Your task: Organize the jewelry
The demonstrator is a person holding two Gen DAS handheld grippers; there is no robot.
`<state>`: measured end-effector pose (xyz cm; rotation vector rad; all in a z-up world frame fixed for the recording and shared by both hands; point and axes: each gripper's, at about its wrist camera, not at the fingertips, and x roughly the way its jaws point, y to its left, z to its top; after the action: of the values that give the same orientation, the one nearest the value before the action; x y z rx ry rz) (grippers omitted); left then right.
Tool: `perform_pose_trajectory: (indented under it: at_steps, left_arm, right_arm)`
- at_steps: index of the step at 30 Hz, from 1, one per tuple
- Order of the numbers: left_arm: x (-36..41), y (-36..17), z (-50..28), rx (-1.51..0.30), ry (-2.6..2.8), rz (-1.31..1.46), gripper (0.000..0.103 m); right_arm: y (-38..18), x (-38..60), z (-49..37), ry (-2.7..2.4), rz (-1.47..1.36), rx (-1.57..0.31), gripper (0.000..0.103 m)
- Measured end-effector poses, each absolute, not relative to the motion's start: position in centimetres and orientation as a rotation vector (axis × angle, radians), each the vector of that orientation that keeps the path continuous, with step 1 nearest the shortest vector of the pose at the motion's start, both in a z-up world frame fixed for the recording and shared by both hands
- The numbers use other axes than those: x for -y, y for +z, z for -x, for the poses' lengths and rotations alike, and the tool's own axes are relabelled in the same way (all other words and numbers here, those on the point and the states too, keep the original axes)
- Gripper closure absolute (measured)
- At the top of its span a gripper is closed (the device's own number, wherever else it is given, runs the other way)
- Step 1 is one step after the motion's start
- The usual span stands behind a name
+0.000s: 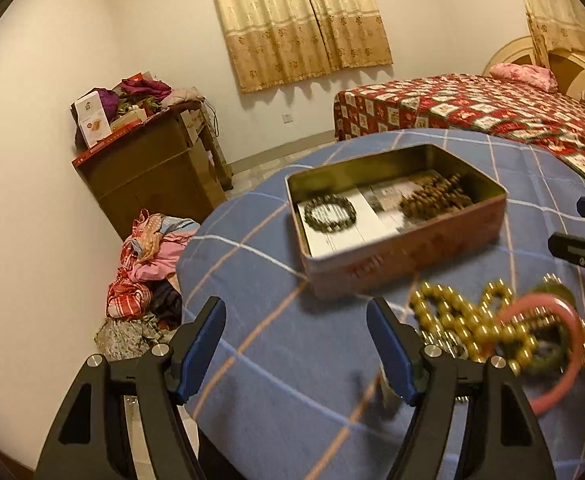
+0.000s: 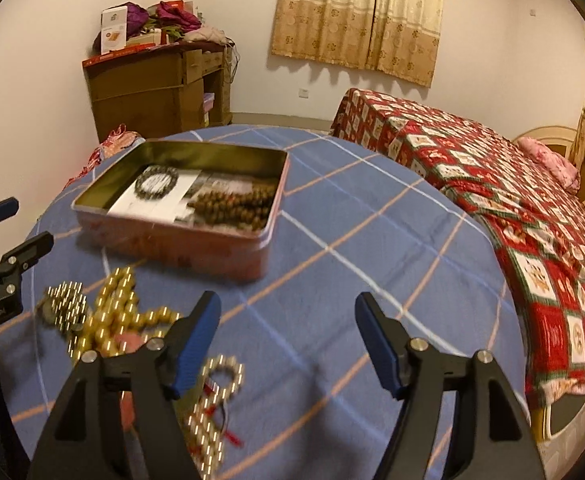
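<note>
An open pink tin (image 1: 408, 250) (image 2: 180, 248) sits on the blue checked tablecloth (image 1: 284, 380) (image 2: 352, 272). Inside lie a dark bead bracelet (image 1: 329, 208) (image 2: 156, 181) on white paper and a heap of brown beads (image 1: 432, 199) (image 2: 232, 202). A pile of gold bead strings (image 1: 468, 320) (image 2: 108, 320) and a pink bangle (image 1: 560, 352) lie in front of the tin. A gold bracelet with red thread (image 2: 212, 404) lies nearer. My left gripper (image 1: 296, 346) is open and empty, left of the pile. My right gripper (image 2: 288, 340) is open and empty, right of the pile.
A bed with a red patterned cover (image 1: 472, 108) (image 2: 512, 200) stands to the right. A brown cabinet (image 1: 152, 168) (image 2: 156, 88) piled with things stands by the wall. Clothes (image 1: 148, 272) lie on the floor beside the table.
</note>
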<state>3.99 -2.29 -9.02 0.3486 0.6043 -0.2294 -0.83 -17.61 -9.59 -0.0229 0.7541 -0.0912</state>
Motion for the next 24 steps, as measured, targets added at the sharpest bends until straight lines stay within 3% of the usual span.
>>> perform_pose_trajectory:
  at_steps: [24]
  left_arm:
    - [2.0,-9.7,-1.0,-0.63,-0.278,-0.291,0.03]
  right_arm:
    - [-11.5,17.9,4.8,-0.117,0.008,-0.767,0.028]
